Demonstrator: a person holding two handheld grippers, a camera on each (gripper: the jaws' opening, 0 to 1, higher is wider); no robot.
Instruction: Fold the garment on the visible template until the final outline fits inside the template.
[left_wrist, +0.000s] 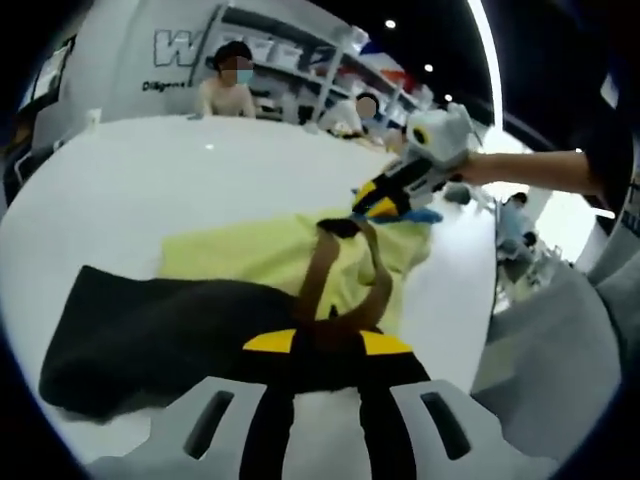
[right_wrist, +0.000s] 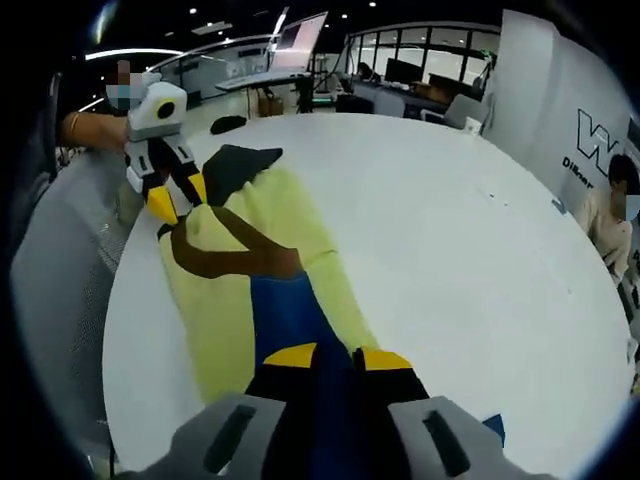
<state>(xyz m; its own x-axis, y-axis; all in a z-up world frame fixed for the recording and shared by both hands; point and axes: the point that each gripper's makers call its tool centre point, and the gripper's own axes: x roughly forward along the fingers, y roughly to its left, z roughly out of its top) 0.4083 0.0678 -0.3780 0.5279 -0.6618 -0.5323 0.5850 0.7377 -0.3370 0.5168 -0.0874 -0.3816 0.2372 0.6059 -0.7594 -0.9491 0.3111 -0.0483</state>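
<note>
1. Left gripper view: left tongs (left_wrist: 327, 343) lowest in frame, yellow-tipped jaws drawn close together on a fold of the garment (left_wrist: 330, 262), dark and brown cloth pinched between them.
2. Just beyond: garment spread on the white bench (left_wrist: 150, 180), black part (left_wrist: 150, 335) stretching to the left, brown straps running up the middle over the yellow-green template (left_wrist: 250, 255).
3. Farther up and right: right tongs (left_wrist: 378, 207) gripping the garment's far end, a blue part showing at the tips, jaws nearly closed; a hand (left_wrist: 480, 168) and bare forearm behind.
4. Far edge of the bench: two seated people (left_wrist: 228, 92), shelving behind them.
5. Right gripper view: right tongs (right_wrist: 325, 357) at the bottom, jaws close together over blue and black cloth, clamped on the garment (right_wrist: 285, 310).
6. Beyond: brown part crossing the template (right_wrist: 215, 340), the sheet lying along the bench (right_wrist: 450, 220) edge.
7. Farther, upper left: left tongs (right_wrist: 180, 203) nipping the garment beside its black part (right_wrist: 235, 165), jaws close together.
8. Far behind: desks, monitors and chairs; one person (right_wrist: 605, 215) at the right edge.
</note>
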